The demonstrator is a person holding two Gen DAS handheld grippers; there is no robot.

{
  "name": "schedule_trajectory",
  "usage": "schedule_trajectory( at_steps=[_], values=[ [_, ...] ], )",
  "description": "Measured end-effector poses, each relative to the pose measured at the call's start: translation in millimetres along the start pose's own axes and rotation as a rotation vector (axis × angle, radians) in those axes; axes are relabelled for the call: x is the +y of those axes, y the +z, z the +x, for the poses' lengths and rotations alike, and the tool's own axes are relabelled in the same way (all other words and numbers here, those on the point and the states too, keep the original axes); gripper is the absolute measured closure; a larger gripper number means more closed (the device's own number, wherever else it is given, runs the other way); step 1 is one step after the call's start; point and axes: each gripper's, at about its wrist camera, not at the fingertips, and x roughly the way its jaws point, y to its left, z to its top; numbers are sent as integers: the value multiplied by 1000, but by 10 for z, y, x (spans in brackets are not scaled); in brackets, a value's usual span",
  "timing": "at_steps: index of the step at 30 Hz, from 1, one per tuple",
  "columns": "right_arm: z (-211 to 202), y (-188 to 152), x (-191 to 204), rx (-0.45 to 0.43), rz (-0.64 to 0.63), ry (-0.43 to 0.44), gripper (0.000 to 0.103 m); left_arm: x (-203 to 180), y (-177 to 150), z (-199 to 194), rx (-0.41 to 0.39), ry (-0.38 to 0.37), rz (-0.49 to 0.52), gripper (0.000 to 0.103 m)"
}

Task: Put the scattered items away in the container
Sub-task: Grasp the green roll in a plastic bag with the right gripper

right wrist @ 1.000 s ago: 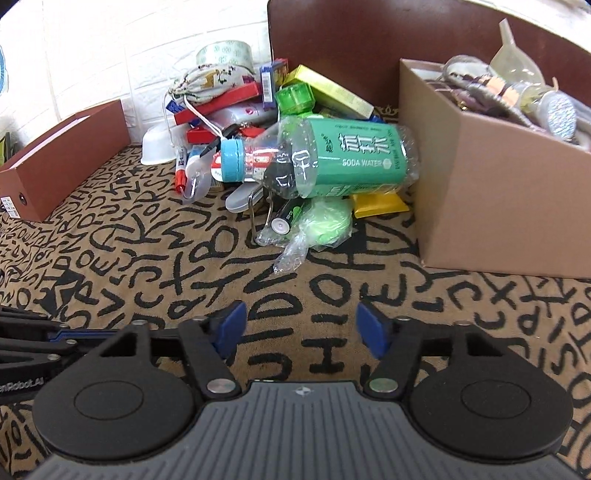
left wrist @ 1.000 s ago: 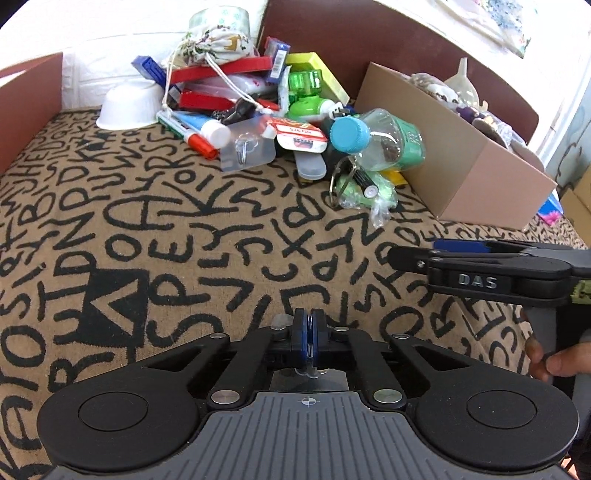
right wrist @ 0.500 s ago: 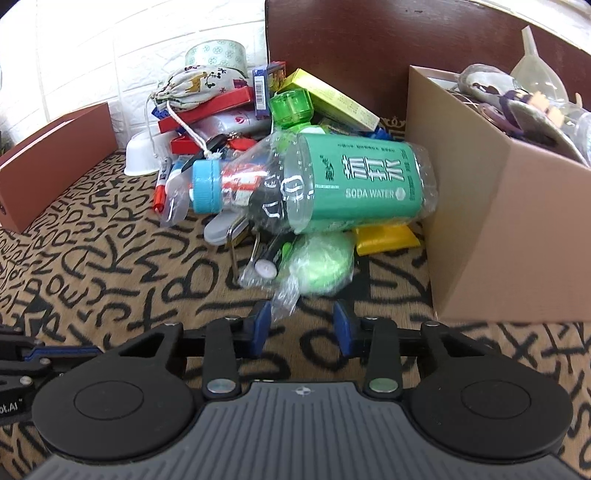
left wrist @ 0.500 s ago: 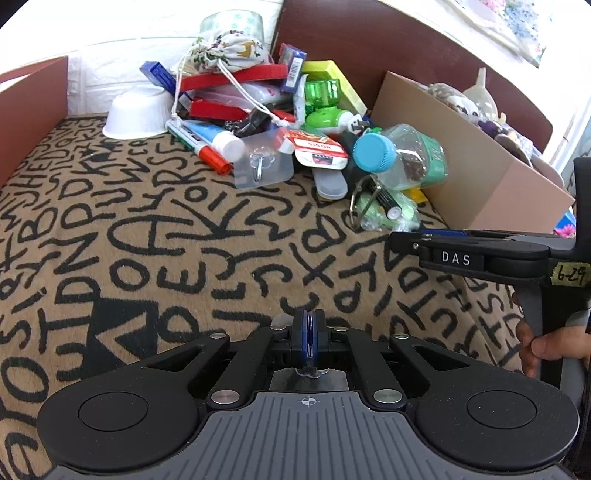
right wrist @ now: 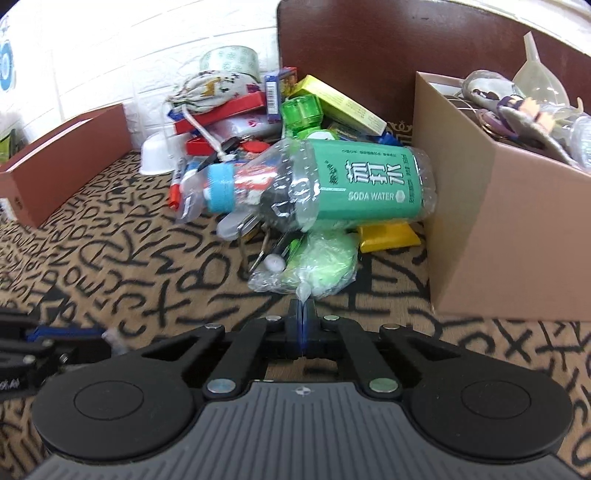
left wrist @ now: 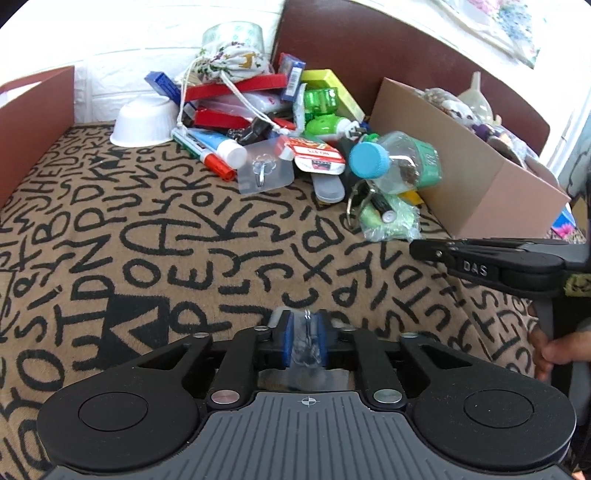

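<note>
Right gripper (right wrist: 303, 325) closer to "SODA WATER" bottle (right wrist: 332, 184)

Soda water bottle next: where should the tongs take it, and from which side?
Grip the soda water bottle at its blue cap and neck, coming from the open rug side. It lies flat across the pile, its base near the cardboard box, and the green body looks too wide for the tongs.

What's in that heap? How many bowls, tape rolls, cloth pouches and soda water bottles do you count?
White bowl: 1
Tape roll: 1
Cloth pouch: 1
Soda water bottle: 1
Total: 4
</note>
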Motion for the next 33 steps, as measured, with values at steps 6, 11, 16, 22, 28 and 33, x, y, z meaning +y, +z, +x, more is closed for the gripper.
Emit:
schedule_trajectory(
  at_steps=[6,11,16,22,28,33],
  values=[
    [-315,-184,100,15,-17,29,103,-48,-29,-20,-5,4,9,52],
    [-479,-354,149,47,-25,37,103,-77,-8,32,9,-2,19,94],
    [-443,-307,74,16,0,-16,84,-81,5,58,11,13,16,70],
    [-285,-102,79,-51,-17,-33,46,-82,14,114,13,16,31,96],
    [-7,3,63,-11,-9,-13,74,-96,25,138,20,1,50,103],
    [-65,-25,52,3,-2,12,98,-84,24,98,28,-4,48,103]
  ],
)
